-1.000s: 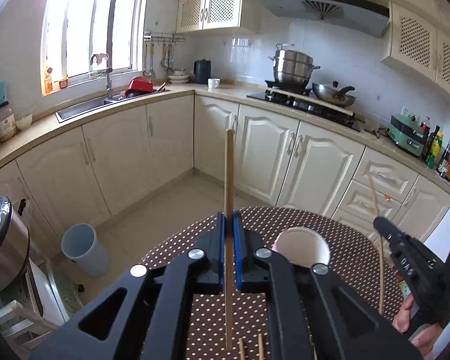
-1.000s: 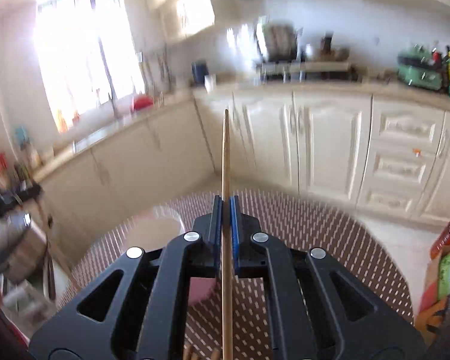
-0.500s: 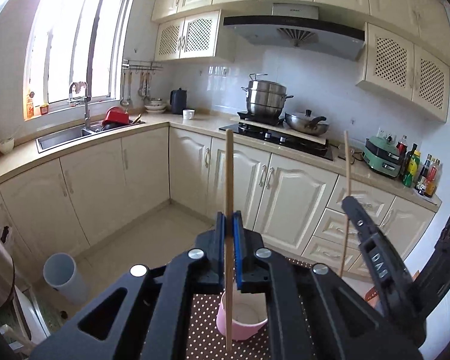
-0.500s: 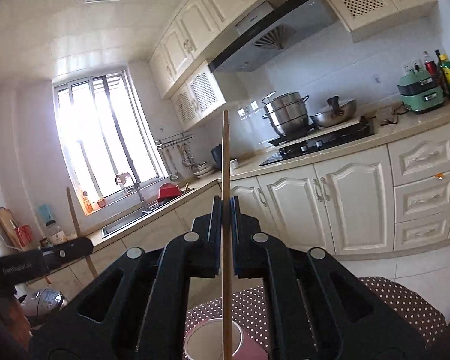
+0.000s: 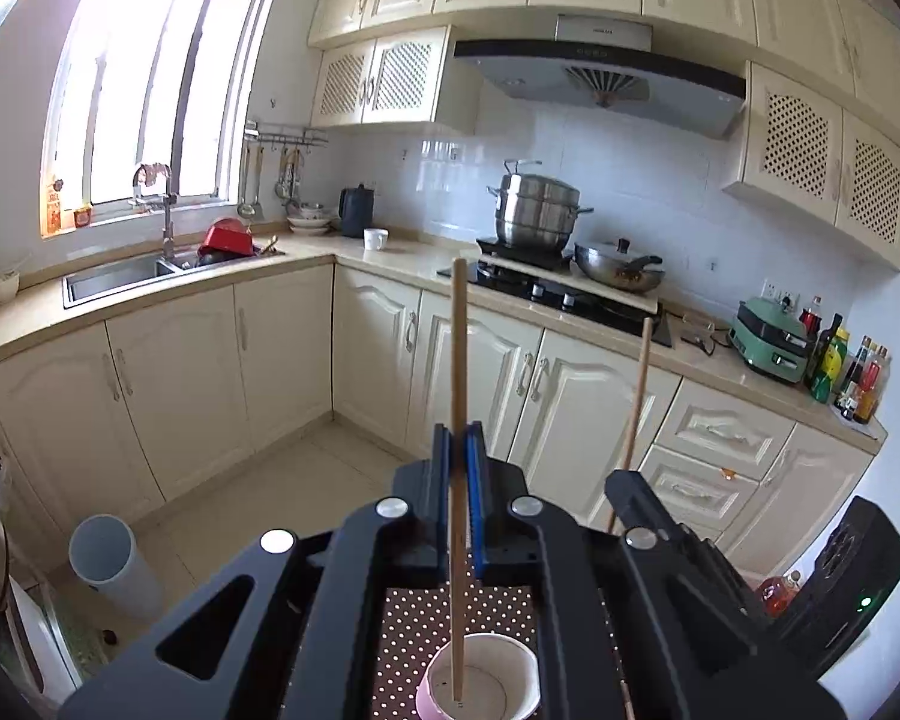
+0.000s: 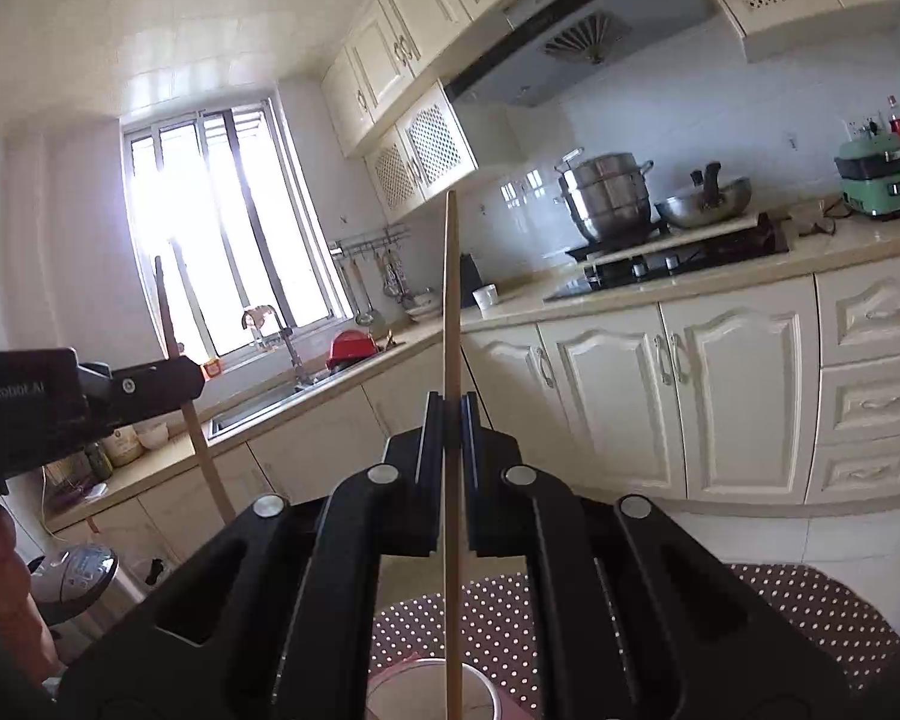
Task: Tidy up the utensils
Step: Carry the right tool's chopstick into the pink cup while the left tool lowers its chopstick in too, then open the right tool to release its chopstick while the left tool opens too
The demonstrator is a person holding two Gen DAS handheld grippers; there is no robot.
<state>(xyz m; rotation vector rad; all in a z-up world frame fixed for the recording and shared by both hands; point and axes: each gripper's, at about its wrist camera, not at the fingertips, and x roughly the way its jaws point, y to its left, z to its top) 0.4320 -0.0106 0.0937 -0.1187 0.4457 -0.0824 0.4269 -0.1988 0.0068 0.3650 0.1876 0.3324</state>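
While each tongs — left [image 5: 459, 468], right [image 6: 452, 420] — clamps an upright chopstick [image 5: 457, 360], the cup [image 5: 480, 684] sits below both

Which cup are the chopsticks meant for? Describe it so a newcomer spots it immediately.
Look at the brown polka-dot table in front of the kitchen cabinets. On it stands a pink cup with a white inside, directly beneath the chopstick clamped in the left gripper. It is the only container visible on that table.
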